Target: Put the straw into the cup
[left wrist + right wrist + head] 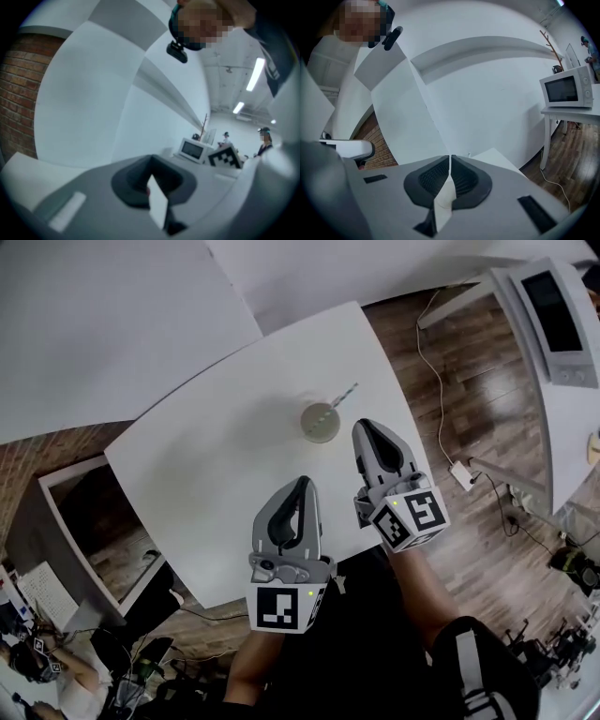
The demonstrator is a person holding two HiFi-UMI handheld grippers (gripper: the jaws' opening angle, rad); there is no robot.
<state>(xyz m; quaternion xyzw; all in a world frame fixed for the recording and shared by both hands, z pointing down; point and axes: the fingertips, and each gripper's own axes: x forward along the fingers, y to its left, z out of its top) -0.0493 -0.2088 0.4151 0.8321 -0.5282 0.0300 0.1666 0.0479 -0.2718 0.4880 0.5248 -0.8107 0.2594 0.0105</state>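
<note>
A: If the job is to get the straw (346, 395) into the cup (320, 423), how much of it is left?

B: Little or none, I would judge. The straw stands in the cup and leans out over the rim, on the side away from both grippers. It is small in the head view, so I can't say whether its lower end reaches the bottom.

A: Where is the cup relative to the grippers?

B: It sits on the white table (216, 456), just to the left of the right gripper (368, 430) at its tips, and ahead and slightly right of the left gripper (302, 486). Neither touches it. Both seem to be held above the table, close in front of the person.

A: Is either one holding anything?

B: No. In the left gripper view the dark pads of the left gripper (151, 161) meet at the tip with nothing between them. The right gripper view shows the same: the ribbed pads of the right gripper (450, 159) are pressed together along a thin seam, and nothing is caught in it.

A: And where do they point?

B: Up and outward. Both gripper views look at white walls and the room beyond, not at the cup.

A: So what remains?

B: At most a check that the straw sits securely. The placing itself looks finished.
</note>
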